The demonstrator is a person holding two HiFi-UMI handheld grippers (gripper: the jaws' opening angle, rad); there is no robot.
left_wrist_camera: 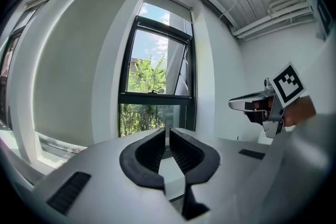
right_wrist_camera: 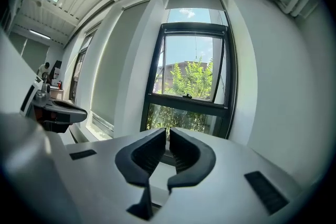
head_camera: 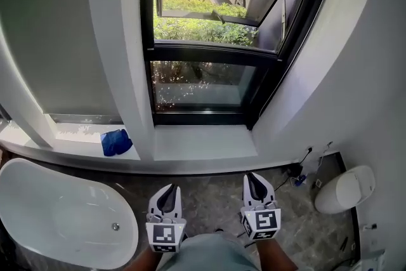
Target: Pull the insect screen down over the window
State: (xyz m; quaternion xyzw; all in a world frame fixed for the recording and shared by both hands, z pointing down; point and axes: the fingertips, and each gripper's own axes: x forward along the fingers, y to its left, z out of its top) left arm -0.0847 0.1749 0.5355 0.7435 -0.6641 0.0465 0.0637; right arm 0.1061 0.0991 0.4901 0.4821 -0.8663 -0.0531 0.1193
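Observation:
The black-framed window [head_camera: 203, 41] is straight ahead, with its upper sash tilted outward and a fixed pane below. Trees and a car show through bare glass, with no screen over it. A pale housing [left_wrist_camera: 168, 1] runs across the top of the opening and shows again in the right gripper view [right_wrist_camera: 194, 1]. My left gripper [head_camera: 168, 190] and right gripper [head_camera: 254, 179] are held low and side by side over the floor, well short of the window. The jaws of both are shut and hold nothing [left_wrist_camera: 167, 131] [right_wrist_camera: 167, 131].
A white bathtub [head_camera: 57, 219] stands at the lower left and a toilet [head_camera: 346, 189] at the lower right. A blue cloth [head_camera: 116, 141] lies on the white sill [head_camera: 203, 141]. Cables [head_camera: 298, 174] lie by the right wall. A grey blind [head_camera: 57, 28] covers the left window.

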